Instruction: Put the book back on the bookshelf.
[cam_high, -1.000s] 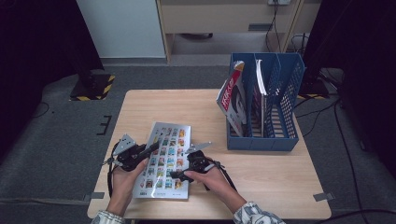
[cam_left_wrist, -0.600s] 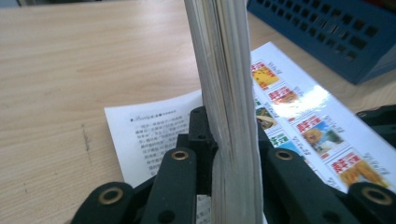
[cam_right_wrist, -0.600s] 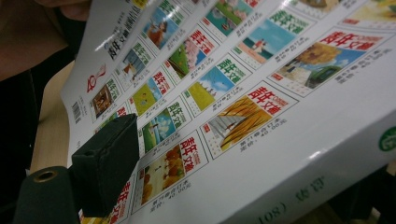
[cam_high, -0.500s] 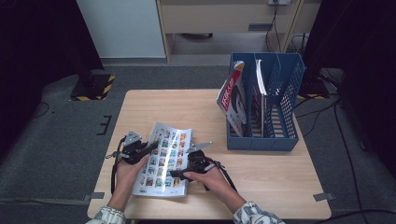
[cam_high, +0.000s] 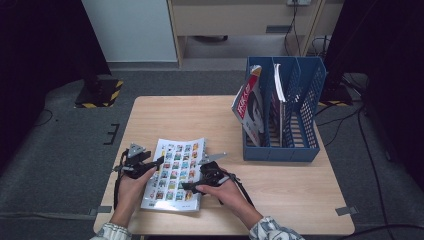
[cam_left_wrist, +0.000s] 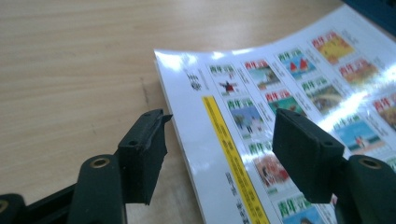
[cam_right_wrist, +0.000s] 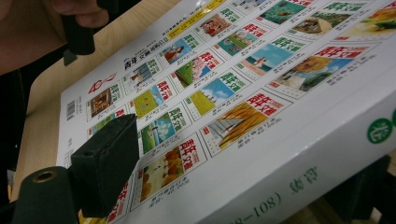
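Observation:
A thick book with rows of small colour pictures on its cover lies near the table's front edge, its far end curled upward. My left gripper is at the book's left edge. In the left gripper view the jaws have just been opening and straddle the book without the pads pressing on it. My right gripper is shut on the book's spine side. In the right gripper view one pad rests on the cover of the book and the other jaw sits under the spine.
A blue file rack stands at the table's right, holding a leaning red-and-white magazine and other upright papers. Bare wood of the table stretches behind the book. Both forearms come in from the front edge.
My left gripper has sunk toward the table with the book's left edge and its jaws have opened, letting go of it. The right gripper has kept still on the book.

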